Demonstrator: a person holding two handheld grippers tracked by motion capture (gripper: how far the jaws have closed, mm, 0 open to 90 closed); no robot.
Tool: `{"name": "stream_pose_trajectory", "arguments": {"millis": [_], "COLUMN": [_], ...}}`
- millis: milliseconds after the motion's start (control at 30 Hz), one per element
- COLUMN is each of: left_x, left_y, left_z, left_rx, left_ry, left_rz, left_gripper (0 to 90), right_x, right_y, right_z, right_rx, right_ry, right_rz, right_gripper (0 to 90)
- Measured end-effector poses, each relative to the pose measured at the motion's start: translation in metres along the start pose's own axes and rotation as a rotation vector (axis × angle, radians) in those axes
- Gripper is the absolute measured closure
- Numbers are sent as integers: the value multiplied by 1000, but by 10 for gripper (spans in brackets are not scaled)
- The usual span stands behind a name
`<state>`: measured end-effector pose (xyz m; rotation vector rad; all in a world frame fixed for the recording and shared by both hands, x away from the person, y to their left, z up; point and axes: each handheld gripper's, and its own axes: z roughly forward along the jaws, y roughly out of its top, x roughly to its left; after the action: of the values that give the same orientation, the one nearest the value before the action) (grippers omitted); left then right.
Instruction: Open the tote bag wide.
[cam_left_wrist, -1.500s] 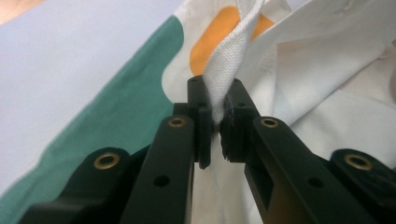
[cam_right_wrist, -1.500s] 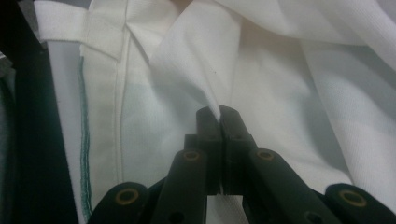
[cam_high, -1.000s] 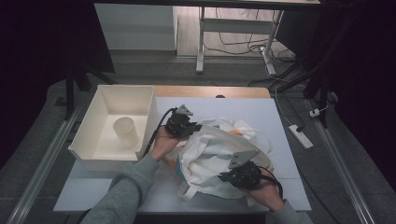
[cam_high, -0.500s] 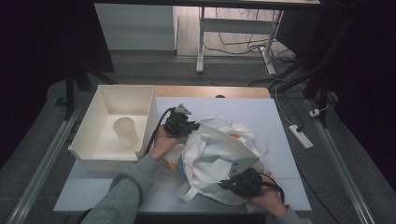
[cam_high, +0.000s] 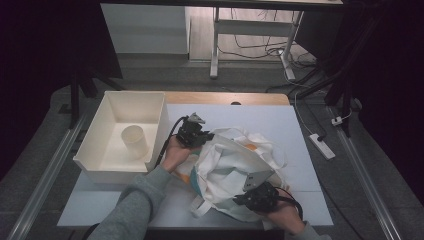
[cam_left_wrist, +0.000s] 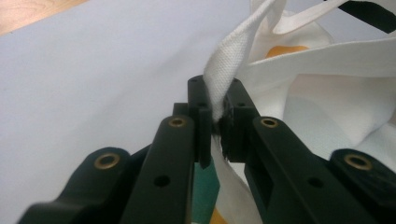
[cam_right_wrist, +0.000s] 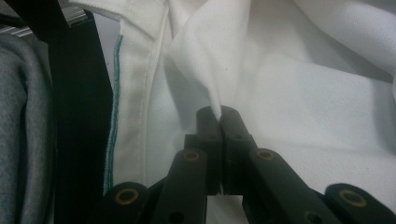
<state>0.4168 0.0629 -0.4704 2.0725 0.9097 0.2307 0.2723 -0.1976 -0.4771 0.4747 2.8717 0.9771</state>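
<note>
A white cloth tote bag (cam_high: 235, 167) with orange and teal print lies crumpled in the middle of the table. My left gripper (cam_high: 192, 134) sits at the bag's left edge, shut on one of its white woven straps (cam_left_wrist: 229, 60), which rises from between the jaws (cam_left_wrist: 215, 119). My right gripper (cam_high: 257, 196) is at the bag's near side, close to the table's front edge. Its jaws are shut on a fold of the bag's white fabric (cam_right_wrist: 261, 79), pinched at the tips (cam_right_wrist: 219, 116).
A white open bin (cam_high: 150, 107) stands at the table's left with a pale cup (cam_high: 134, 141) inside. The table top (cam_high: 280, 120) is pale blue-grey. A white power strip (cam_high: 321, 145) lies on the floor to the right. A grey sleeve (cam_right_wrist: 21, 130) shows in the right gripper view.
My right gripper has drawn back toward the table's front edge with the bag's fabric in it. The left gripper has stayed put on the strap.
</note>
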Motion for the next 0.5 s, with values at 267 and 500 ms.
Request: {"name": "stream_pose_trajectory", "arguments": {"millis": [267, 500], "left_x": [0, -8], "left_y": [-5, -4], "left_z": [8, -5], "left_rx": [34, 11], "left_ry": [-1, 12], "left_rz": [-1, 37], "left_gripper": [819, 691], "right_x": [-2, -3], "right_y": [-2, -2], "right_z": [4, 5], "right_rx": [-7, -9], "right_ry": [12, 14], "right_rz": [16, 20], "right_gripper": [879, 877]}}
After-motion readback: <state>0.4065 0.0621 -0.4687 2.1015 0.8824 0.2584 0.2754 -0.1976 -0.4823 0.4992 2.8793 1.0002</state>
